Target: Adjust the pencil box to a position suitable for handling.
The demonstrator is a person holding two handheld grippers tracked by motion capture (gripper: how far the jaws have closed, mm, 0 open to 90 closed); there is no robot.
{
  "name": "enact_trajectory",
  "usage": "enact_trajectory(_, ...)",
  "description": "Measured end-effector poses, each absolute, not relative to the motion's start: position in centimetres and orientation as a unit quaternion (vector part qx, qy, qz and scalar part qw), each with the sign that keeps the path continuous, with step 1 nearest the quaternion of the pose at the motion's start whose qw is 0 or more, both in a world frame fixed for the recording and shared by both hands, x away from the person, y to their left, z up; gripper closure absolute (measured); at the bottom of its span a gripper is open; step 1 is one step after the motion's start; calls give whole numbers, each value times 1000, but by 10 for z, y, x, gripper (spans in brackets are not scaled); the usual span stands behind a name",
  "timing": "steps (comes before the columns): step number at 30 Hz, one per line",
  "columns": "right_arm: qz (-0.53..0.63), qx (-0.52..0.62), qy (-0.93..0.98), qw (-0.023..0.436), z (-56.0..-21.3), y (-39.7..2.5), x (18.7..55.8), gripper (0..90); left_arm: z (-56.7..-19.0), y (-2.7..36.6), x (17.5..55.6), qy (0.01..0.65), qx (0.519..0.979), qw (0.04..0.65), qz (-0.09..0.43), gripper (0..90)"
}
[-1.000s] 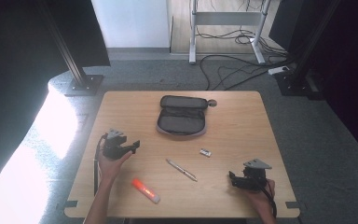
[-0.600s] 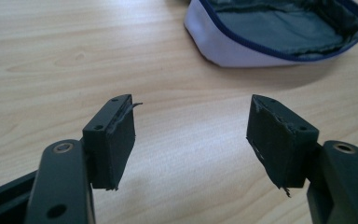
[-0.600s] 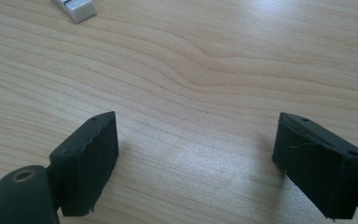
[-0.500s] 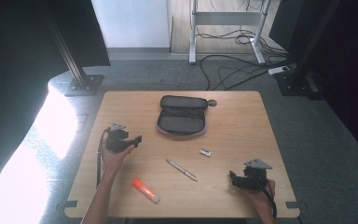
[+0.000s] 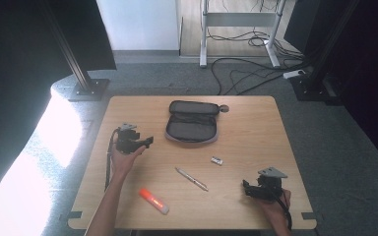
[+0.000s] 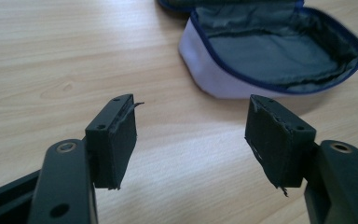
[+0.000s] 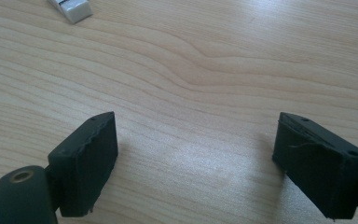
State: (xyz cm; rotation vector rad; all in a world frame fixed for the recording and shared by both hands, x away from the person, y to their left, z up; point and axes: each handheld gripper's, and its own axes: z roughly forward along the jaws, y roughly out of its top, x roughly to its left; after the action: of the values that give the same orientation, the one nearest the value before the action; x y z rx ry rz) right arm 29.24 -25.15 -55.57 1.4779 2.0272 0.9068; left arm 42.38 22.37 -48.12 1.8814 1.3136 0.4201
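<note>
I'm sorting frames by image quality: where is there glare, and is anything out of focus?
High view: blown-out daylight on the floor left of the table, dark corners. Left gripper view: pencil case fairly sharp, near jaws soft. Right gripper view: even light, faint jaw shadows, wood grain crisp.

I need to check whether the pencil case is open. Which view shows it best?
The left gripper view: the pencil case lies close ahead of the open jaws, unzipped, its grey lining bare. The high view shows the whole case small and far, open on the table, right of the left gripper.
</note>
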Motion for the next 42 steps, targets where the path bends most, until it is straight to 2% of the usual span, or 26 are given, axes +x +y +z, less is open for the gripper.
enact_trajectory(14,328,546,733,239,-556,-252,292,145,-471,211,440,515,745,385,177,341)
enact_trajectory(24,328,548,731,240,-556,-252,293,149,-465,202,450,512,746,393,166,342)
enact_trajectory(42,328,547,732,241,-556,-252,293,155,-482,171,479,505,768,361,158,346)
